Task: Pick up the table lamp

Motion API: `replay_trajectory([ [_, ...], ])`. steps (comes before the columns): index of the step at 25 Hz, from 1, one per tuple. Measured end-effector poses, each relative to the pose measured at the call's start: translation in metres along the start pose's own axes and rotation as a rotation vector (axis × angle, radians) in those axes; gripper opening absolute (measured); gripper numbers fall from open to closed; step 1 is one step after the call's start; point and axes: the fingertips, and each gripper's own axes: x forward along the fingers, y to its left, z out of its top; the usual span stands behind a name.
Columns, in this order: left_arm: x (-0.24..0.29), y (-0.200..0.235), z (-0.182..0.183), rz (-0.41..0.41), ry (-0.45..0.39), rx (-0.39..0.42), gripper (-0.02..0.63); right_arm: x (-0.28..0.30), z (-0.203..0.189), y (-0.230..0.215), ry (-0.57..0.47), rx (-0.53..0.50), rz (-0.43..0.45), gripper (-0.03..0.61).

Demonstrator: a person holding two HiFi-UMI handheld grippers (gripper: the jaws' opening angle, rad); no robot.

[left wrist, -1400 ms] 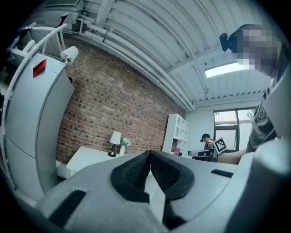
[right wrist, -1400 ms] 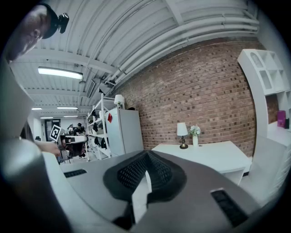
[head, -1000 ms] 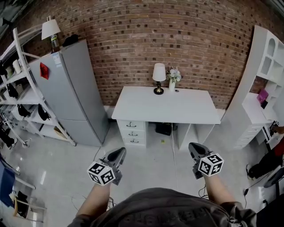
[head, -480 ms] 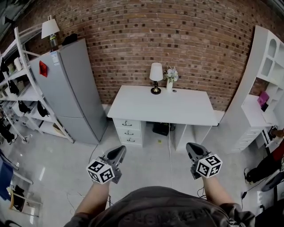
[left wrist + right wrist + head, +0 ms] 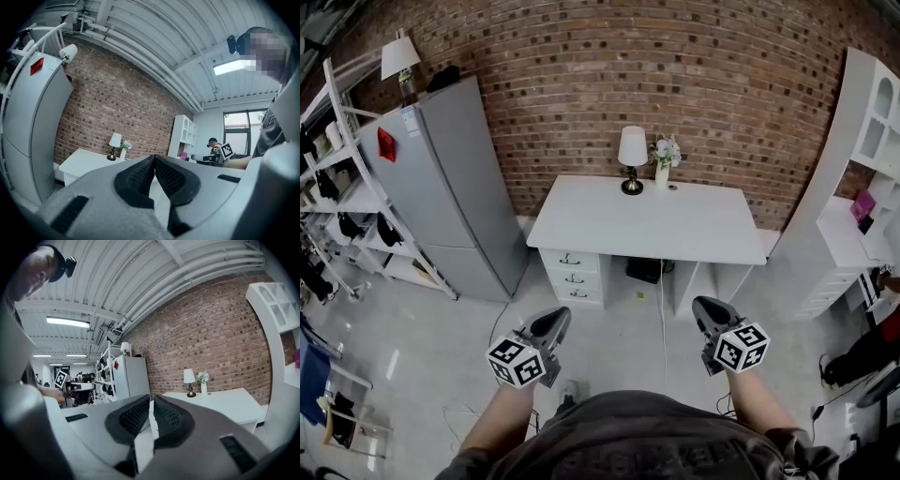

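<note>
Grey with black pads, the two grippers sit low in the head view, held level ahead of the person's body. This is probably because nothing is within reach yet. The left gripper [image 5: 551, 319], at lower left, has its jaws pressed together with nothing between them. The right gripper [image 5: 705, 305], at lower right, is opening its jaws to a thin slit with nothing in it, likely readying for the grasp.

Pale floor [image 5: 619, 319] lies between them and the white desk [image 5: 656, 225] at centre frame. The table lamp [image 5: 632, 159] stands upright at the desk's far edge against the brick wall [image 5: 722, 84]. It is just beside a vase of flowers [image 5: 664, 157] and well apart from both grippers.

The head view shows only the backs of the jaws, so the gripper views settle how they stand. The head view alone shows the floor left to cross. A second lamp [image 5: 398, 58] tops the grey fridge [image 5: 441, 178] at upper left.
</note>
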Motion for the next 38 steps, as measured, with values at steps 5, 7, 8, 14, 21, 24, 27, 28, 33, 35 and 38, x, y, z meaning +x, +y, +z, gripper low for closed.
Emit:
replay_trajectory([
  [5, 0.020, 0.046, 0.001, -0.028, 0.002, -0.009, 0.005, 0.049, 0.000, -0.002, 0.011, -0.008, -0.005, 0.028],
  [7, 0.032, 0.071, 0.004, -0.054, 0.003, -0.012, 0.005, 0.073, 0.000, -0.004, 0.015, -0.015, -0.021, 0.031],
  [8, 0.039, 0.086, 0.005, -0.069, 0.003, -0.014, 0.005, 0.087, 0.001, -0.005, 0.015, -0.018, -0.032, 0.032],
  [14, 0.085, 0.199, 0.031, -0.143, 0.008, -0.013, 0.005, 0.196, 0.012, -0.012, 0.006, -0.026, -0.091, 0.035],
  [21, 0.136, 0.324, 0.083, -0.201, 0.022, 0.023, 0.005, 0.325, 0.045, -0.021, -0.026, -0.026, -0.127, 0.043],
  [24, 0.160, 0.363, 0.094, -0.219, 0.027, 0.023, 0.005, 0.361, 0.052, -0.033, -0.032, -0.021, -0.148, 0.044],
  [27, 0.185, 0.395, 0.097, -0.233, 0.040, 0.008, 0.005, 0.389, 0.053, -0.051, -0.034, 0.003, -0.173, 0.046],
  [28, 0.193, 0.403, 0.097, -0.237, 0.047, 0.003, 0.005, 0.397, 0.052, -0.057, -0.030, 0.009, -0.179, 0.046],
  [33, 0.240, 0.424, 0.088, -0.257, 0.074, -0.035, 0.005, 0.422, 0.042, -0.088, 0.004, 0.036, -0.189, 0.048],
  [35, 0.260, 0.426, 0.083, -0.259, 0.085, -0.041, 0.005, 0.429, 0.039, -0.104, 0.009, 0.045, -0.186, 0.048],
  [38, 0.294, 0.422, 0.075, -0.253, 0.097, -0.038, 0.005, 0.437, 0.037, -0.138, 0.011, 0.051, -0.165, 0.048],
])
